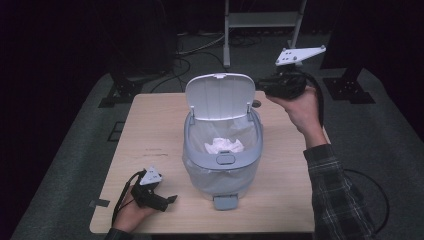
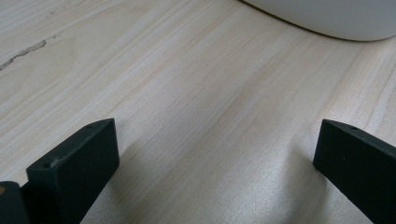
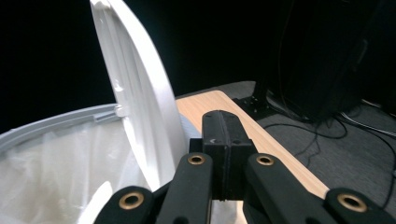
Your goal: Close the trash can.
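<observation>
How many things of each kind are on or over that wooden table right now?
Bin with its lid up: 1
Crumpled white paper inside the bin: 1
Hand-held grippers: 2, the left gripper low by the table's near edge, the right gripper raised beside the lid
Total: 4

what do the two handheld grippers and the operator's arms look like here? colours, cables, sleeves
Both black. The left gripper and right gripper each carry a pale grey three-cornered plate and trail a black cable. Blocky black jaws; brass-coloured pivot bushings on the right one's linkage. Dark plaid sleeve on the right arm.
</observation>
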### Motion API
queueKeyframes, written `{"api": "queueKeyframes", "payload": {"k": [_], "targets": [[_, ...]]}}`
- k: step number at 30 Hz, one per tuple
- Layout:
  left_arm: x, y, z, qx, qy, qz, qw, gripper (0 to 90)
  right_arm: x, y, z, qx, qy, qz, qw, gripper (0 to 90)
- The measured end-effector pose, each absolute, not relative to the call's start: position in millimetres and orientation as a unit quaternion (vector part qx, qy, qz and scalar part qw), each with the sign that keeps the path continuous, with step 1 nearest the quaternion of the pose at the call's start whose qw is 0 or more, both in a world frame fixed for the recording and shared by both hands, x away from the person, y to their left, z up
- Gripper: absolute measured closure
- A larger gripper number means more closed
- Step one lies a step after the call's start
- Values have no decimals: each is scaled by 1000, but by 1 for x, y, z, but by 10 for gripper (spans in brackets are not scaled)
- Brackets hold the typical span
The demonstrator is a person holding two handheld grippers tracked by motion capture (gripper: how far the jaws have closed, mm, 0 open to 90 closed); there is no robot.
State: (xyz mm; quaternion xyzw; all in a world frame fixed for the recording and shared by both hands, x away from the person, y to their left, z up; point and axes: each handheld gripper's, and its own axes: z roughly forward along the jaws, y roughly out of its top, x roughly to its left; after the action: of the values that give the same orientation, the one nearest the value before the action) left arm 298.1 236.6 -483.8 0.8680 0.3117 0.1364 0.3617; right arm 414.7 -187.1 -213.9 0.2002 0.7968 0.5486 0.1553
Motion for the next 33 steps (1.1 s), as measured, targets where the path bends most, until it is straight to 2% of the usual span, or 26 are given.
{"api": "queueKeyframes", "payload": {"k": [22,33], "targets": [[298,237,-484,868,311,137,362,0,374,-177,-214,143,817,544,126,900],[298,237,-484,868,311,137,362,0,357,-167,-217,121,826,542,97,900]]}}
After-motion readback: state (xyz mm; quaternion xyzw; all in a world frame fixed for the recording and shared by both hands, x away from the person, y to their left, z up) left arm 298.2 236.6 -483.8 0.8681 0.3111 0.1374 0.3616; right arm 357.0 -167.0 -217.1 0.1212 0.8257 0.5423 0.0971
